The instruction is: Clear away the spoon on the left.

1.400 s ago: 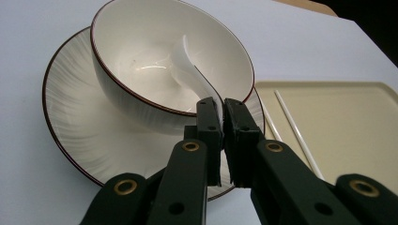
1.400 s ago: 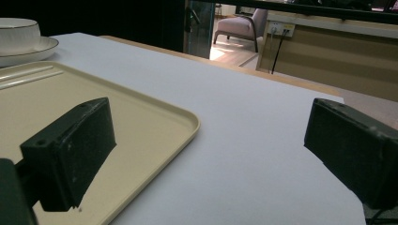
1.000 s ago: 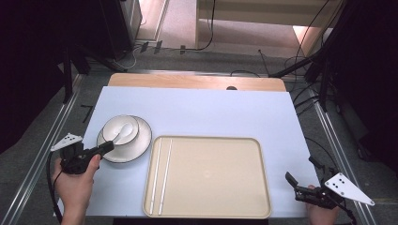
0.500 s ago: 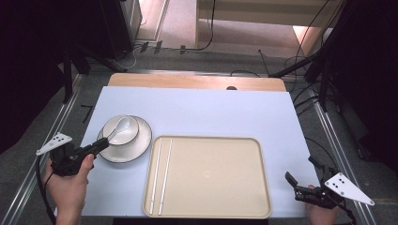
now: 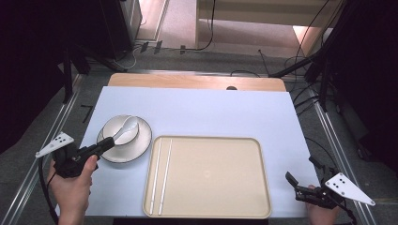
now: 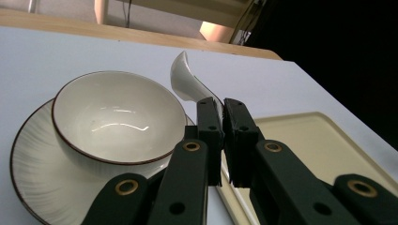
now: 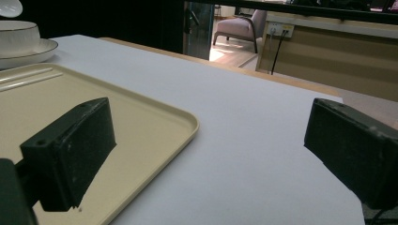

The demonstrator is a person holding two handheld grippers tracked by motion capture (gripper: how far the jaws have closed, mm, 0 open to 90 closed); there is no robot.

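Left claw grips the white spoon above the bowl; right claw rests open beside the tray

Spoon glossy white ceramic, smooth; bowl same glazed ceramic with a thin dark rim line, highlights on the inside; plate under it glazed too, fine radial ribbing on the surface; tray beige plastic, matt, smooth; chopsticks pale, smooth, material unclear; table cover pale blue-white, matt, slightly grainy; wooden table edge at the far side, light finish; left gripper jaws matt black plastic with brass-coloured rivets.
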